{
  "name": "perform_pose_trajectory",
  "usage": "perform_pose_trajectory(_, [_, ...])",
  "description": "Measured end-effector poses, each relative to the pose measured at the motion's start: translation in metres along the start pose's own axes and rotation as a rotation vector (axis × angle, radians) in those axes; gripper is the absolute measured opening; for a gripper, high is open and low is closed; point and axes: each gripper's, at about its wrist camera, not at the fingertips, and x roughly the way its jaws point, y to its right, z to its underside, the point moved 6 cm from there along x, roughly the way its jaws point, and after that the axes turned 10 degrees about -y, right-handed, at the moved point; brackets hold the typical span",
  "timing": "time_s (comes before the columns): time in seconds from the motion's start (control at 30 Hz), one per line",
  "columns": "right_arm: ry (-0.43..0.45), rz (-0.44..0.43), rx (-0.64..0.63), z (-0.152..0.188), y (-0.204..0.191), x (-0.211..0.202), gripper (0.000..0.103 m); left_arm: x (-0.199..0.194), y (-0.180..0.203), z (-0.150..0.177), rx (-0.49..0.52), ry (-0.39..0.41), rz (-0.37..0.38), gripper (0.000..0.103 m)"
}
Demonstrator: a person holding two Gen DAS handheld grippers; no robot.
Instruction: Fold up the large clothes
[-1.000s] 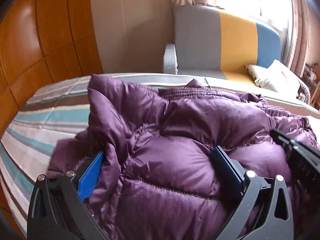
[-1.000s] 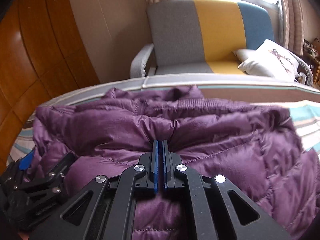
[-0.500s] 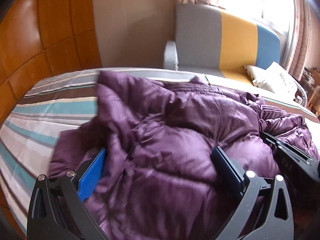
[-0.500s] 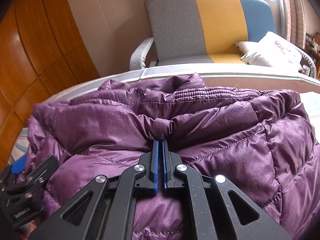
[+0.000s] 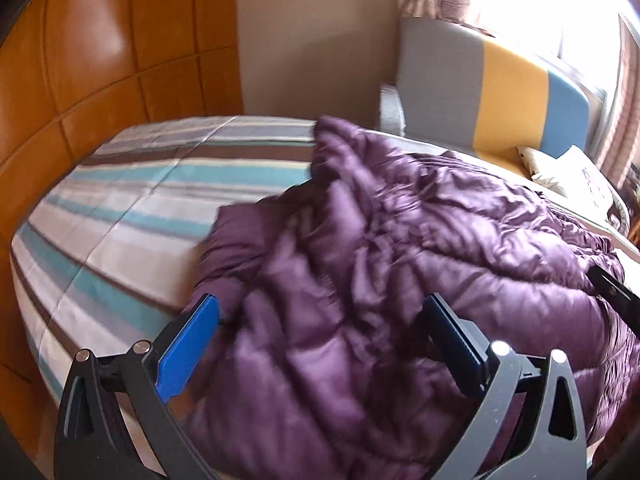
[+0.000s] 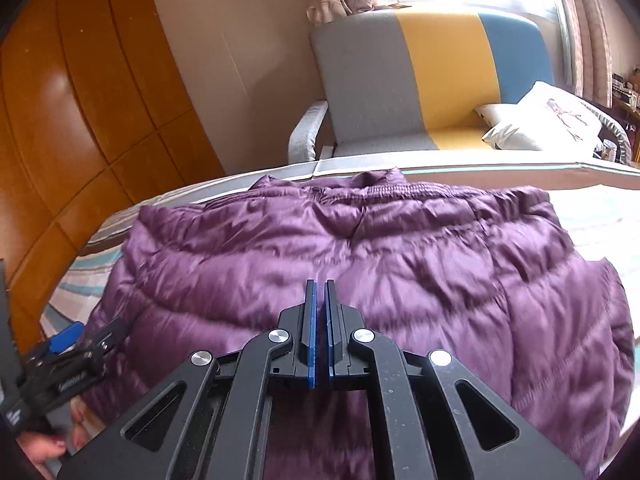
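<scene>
The purple puffer jacket lies spread across the striped bed, its collar toward the far edge by the armchair, so the step in hand looks like laying it out flat ahead of a fold. The left tongs stand wide open with jacket fabric bulging between the blue pads but not pinched, while the right tongs are closed with nothing visibly caught at their tips. Next, I judge, each needs a firm pinch on an edge or sleeve to carry it over the body.
</scene>
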Motion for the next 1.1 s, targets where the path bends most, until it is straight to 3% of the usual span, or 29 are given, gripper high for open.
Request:
perform_pose_trajectory(0.27, [-0.016,-0.025,0.015,0.034,-0.002,-0.024,0.003,0.006,-0.032,0.022,-0.068,-0.042,0.02,0.101])
perform_pose_trajectory(0.53, [-0.028,-0.021,0.009,0.06,-0.002,-0.038,0.003,0.014,-0.033,0.036,-0.107,-0.097,0.163,0.101])
perform_pose_trajectory(0.63, [-0.027,-0.021,0.011,0.061,-0.002,-0.039,0.003,0.021,-0.035,0.036,-0.158,-0.127,0.257,0.101])
perform_pose_trajectory(0.83, [-0.038,-0.008,-0.014,0.06,-0.007,-0.032,0.003,0.026,-0.038,0.029,-0.262,-0.127,0.364,0.1])
perform_pose_trajectory(1.0, [-0.072,0.017,-0.021,0.068,-0.007,-0.018,0.003,0.031,-0.036,0.03,-0.253,-0.068,0.329,0.091])
perform_pose_trajectory(1.1, [-0.126,0.095,-0.082,0.072,-0.012,-0.004,0.003,0.031,-0.032,0.034,-0.232,-0.03,0.32,0.09])
